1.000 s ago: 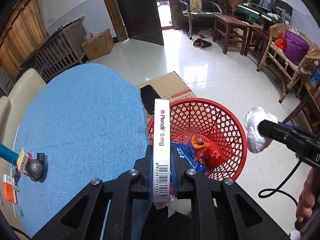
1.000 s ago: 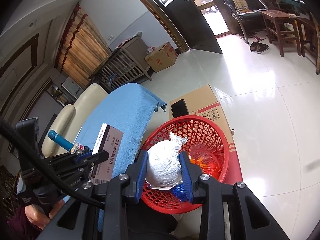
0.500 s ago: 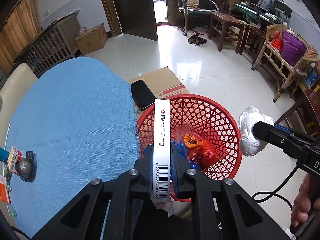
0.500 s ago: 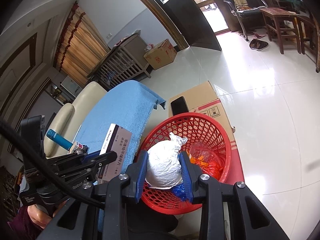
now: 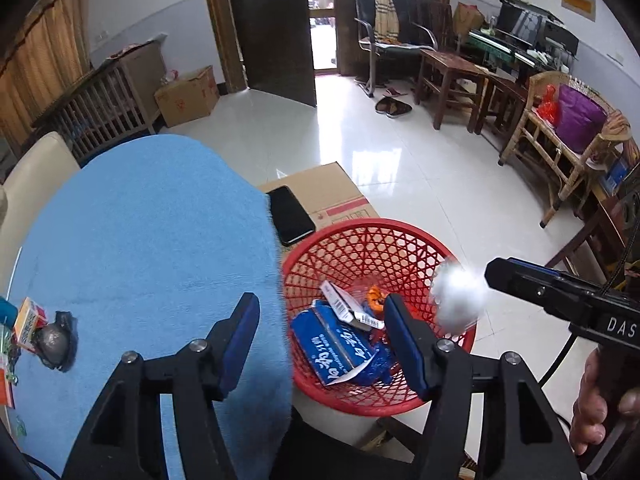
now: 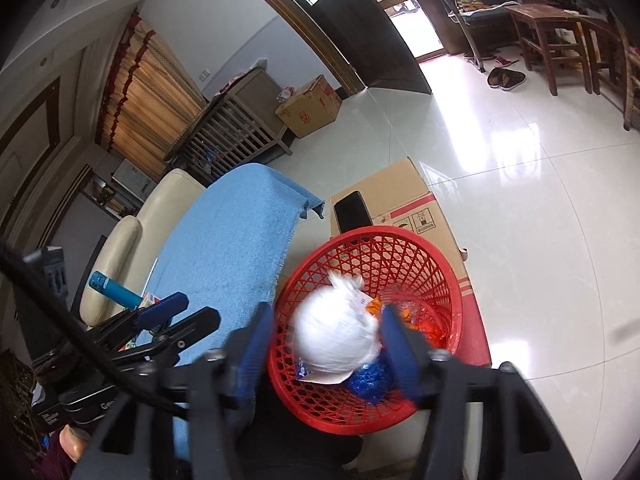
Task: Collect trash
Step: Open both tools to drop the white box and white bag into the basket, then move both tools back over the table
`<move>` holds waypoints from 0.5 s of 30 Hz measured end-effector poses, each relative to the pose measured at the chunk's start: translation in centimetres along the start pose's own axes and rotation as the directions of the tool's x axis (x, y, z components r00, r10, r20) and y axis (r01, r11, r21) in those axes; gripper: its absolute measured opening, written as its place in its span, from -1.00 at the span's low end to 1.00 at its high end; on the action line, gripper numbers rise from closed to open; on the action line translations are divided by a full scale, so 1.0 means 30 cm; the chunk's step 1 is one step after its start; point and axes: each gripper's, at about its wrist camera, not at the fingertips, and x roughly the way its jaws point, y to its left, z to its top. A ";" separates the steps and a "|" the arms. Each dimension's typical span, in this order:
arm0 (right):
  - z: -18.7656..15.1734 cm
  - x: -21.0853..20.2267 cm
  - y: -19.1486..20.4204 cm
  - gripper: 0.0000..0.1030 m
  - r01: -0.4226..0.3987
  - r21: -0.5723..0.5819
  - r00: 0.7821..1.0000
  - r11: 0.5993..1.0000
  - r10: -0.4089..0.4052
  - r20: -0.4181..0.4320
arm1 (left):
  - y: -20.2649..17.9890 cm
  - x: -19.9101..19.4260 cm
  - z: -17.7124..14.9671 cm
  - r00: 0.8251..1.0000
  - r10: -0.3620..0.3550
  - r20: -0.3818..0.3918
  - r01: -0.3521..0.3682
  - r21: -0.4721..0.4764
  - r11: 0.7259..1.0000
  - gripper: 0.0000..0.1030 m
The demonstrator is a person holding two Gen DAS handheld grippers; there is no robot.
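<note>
My left gripper [image 5: 320,332] hovers over the near rim of the red mesh basket [image 5: 360,224]; its jaws are opening and nothing is between them. The white medicine box [image 5: 344,306] lies inside the basket on a blue packet [image 5: 336,344]. In the right wrist view my right gripper [image 6: 328,344] is above the basket [image 6: 372,232], its jaws opening. The white crumpled bag [image 6: 336,336] is blurred between them, clear of the left pad. From the left wrist view the bag [image 5: 458,300] hangs just off the right gripper [image 5: 494,274], over the basket's right rim.
A blue cloth-covered table [image 5: 140,240] lies to the left, with a dark crumpled wrapper [image 5: 52,340] and a small orange box [image 5: 28,320] near its left edge. Behind the basket, a black phone [image 5: 290,216] rests on a cardboard box [image 5: 332,188]. Beyond is white tiled floor.
Both grippers were shut and have opened. The white medicine box has fallen from the left gripper into the basket. The white bag has come loose from the right pads.
</note>
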 end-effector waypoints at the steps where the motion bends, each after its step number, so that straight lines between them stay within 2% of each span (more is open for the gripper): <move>1: 0.001 -0.003 0.005 0.22 -0.004 -0.006 1.000 1.000 0.004 0.003 | 0.011 -0.011 -0.004 1.000 0.007 0.004 -0.007 -0.006 1.000 0.27; 6: 0.005 -0.027 0.046 0.22 -0.002 -0.046 1.000 0.999 0.003 0.019 | 0.074 -0.115 -0.052 0.996 0.073 0.059 -0.072 -0.022 0.997 0.27; 9: 0.008 -0.043 0.072 0.22 0.003 -0.068 1.000 0.998 -0.001 0.028 | 0.138 -0.194 -0.094 0.987 0.123 0.103 -0.119 -0.048 0.992 0.27; 12: 0.010 -0.058 0.100 0.22 -0.003 -0.083 0.999 0.997 0.006 0.034 | 0.225 -0.263 -0.149 0.974 0.186 0.131 -0.174 -0.099 0.980 0.31; 15: 0.010 -0.061 0.142 0.22 -0.006 -0.112 0.999 0.994 0.010 0.033 | 0.329 -0.315 -0.201 0.966 0.224 0.128 -0.198 -0.189 0.962 0.31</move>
